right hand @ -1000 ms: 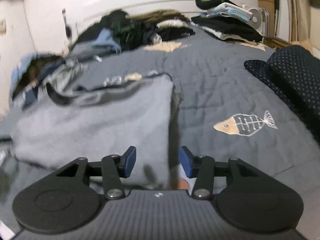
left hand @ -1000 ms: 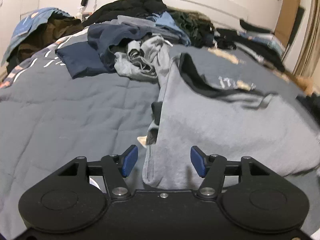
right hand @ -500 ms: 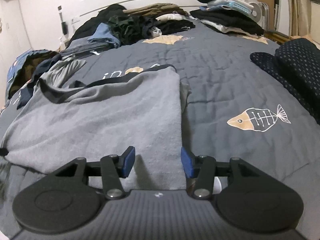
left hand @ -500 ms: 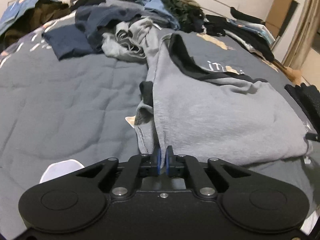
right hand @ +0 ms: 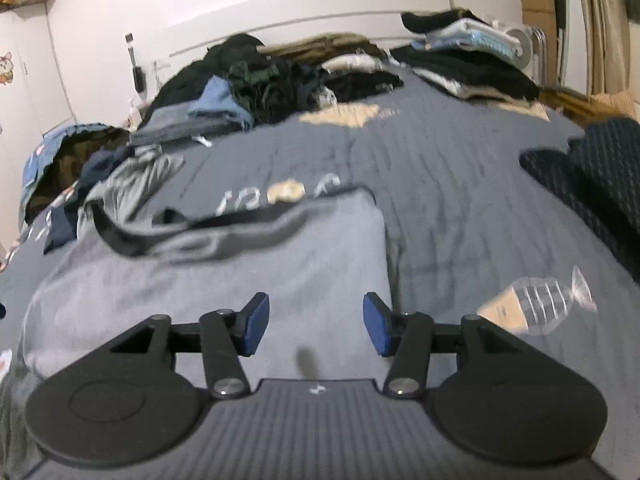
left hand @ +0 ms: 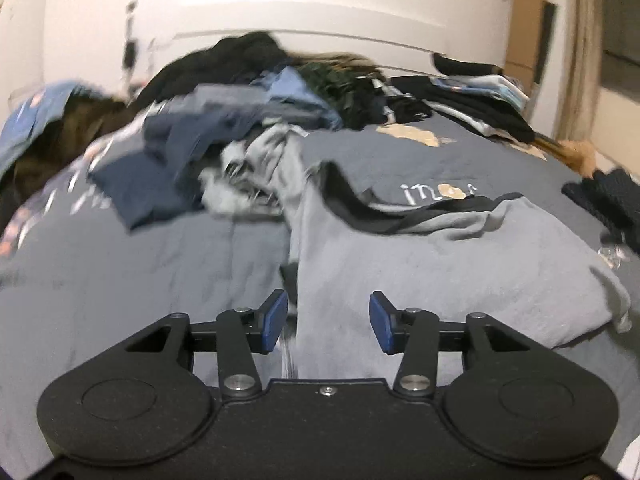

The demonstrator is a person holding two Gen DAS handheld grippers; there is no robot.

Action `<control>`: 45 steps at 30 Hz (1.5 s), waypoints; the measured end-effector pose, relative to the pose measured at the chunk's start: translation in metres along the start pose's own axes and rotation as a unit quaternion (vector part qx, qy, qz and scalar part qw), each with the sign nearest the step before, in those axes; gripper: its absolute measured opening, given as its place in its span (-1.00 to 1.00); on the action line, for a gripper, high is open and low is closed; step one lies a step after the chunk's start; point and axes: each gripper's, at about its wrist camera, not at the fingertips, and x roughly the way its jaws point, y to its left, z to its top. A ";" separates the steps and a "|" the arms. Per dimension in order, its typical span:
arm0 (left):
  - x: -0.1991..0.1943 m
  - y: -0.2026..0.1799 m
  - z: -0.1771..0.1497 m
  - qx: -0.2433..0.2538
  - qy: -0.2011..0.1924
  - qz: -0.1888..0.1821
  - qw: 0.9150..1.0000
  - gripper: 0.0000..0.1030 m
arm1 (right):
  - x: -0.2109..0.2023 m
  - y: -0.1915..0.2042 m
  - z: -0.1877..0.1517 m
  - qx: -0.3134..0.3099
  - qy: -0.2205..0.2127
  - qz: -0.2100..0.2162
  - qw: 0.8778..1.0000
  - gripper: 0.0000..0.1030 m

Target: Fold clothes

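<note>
Right now the bed (left hand: 120, 280) has a big messy pile of clothes (left hand: 240, 120) at its far end, and the grey shirt (left hand: 440, 272) lies spread out near both claws. The left claw (left hand: 328, 322) and the right claw (right hand: 316, 330) are wide apart and hold nothing. A pull on the shirt's far left part could drag the pile along, since they touch. A grab of just one layer could make a crooked fold.

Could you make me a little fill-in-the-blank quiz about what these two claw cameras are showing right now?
1. Both the left claw and the right claw are ____.
2. The grey garment has a collar trimmed in ____.
3. The blue bedspread carries a picture of a ____ right of the right claw.

Missing words: open; black; fish
</note>
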 end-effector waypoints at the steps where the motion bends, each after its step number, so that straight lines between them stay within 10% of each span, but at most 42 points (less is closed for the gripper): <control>1: 0.003 -0.005 0.005 0.011 -0.005 -0.003 1.000 -0.12 | 0.003 -0.001 0.004 0.000 -0.002 0.001 1.000 0.00; 7: 0.033 -0.048 0.034 0.129 -0.023 -0.039 0.991 -0.12 | 0.022 -0.007 0.027 -0.001 -0.016 0.006 1.000 0.01; 19: 0.157 -0.099 0.053 0.351 0.061 -0.056 0.933 -0.12 | 0.041 -0.023 0.036 -0.014 -0.018 -0.009 1.000 0.04; 32: 0.233 -0.061 0.095 0.286 0.180 -0.103 0.936 -0.11 | 0.048 -0.021 0.032 -0.006 -0.007 0.007 1.000 0.05; 40: 0.248 -0.032 0.141 0.194 0.094 -0.041 0.976 0.06 | 0.051 -0.019 0.030 -0.010 -0.003 0.006 1.000 0.06; 43: 0.233 -0.044 0.138 0.232 0.068 -0.053 0.969 0.06 | 0.051 -0.020 0.030 -0.009 -0.003 0.003 1.000 0.06; 45: 0.230 -0.058 0.129 0.295 0.083 -0.067 0.949 0.06 | 0.052 -0.019 0.030 -0.009 -0.002 0.001 1.000 0.06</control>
